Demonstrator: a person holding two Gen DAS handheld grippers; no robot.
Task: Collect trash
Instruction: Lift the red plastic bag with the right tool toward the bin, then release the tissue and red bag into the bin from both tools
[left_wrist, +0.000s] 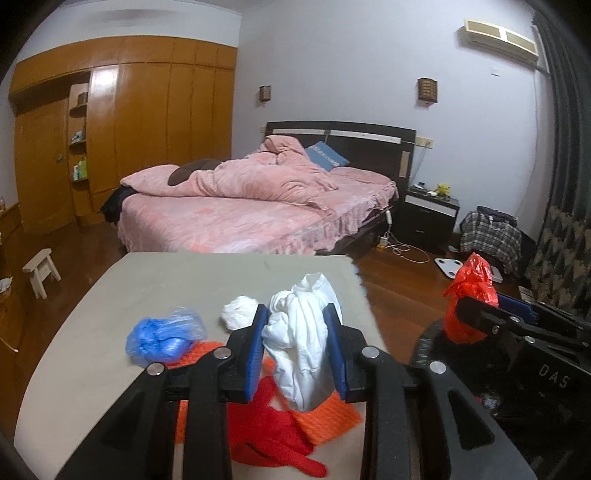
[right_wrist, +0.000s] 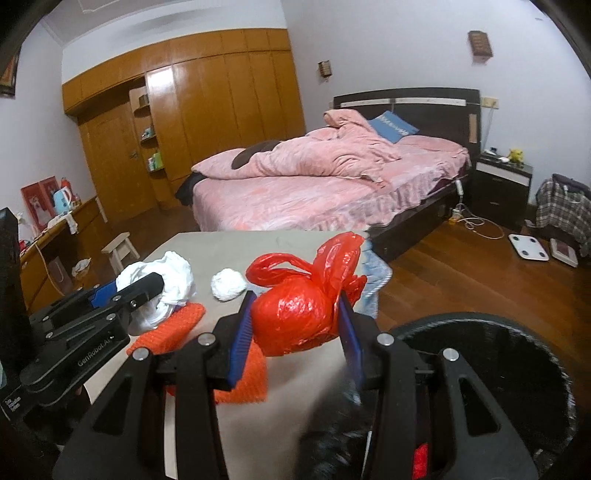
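Observation:
My left gripper (left_wrist: 298, 334) is shut on a crumpled white plastic bag (left_wrist: 303, 350) and holds it above the grey table (left_wrist: 110, 332). My right gripper (right_wrist: 297, 319) is shut on a knotted red plastic bag (right_wrist: 295, 317), held over the table's right edge beside a round black bin (right_wrist: 498, 350). On the table lie a white paper wad (left_wrist: 240, 312), a blue plastic bag (left_wrist: 166, 338) and orange-red mesh netting (left_wrist: 273, 417). The left gripper with the white bag (right_wrist: 166, 288) also shows in the right wrist view, and the red bag (left_wrist: 471, 299) in the left wrist view.
A bed with pink bedding (left_wrist: 251, 199) stands beyond the table. A wooden wardrobe (left_wrist: 147, 129) lines the left wall. A small white stool (left_wrist: 40, 269), a dark nightstand (left_wrist: 428, 214), a white scale (left_wrist: 448, 267) and a plaid bag (left_wrist: 489, 232) stand on the wooden floor.

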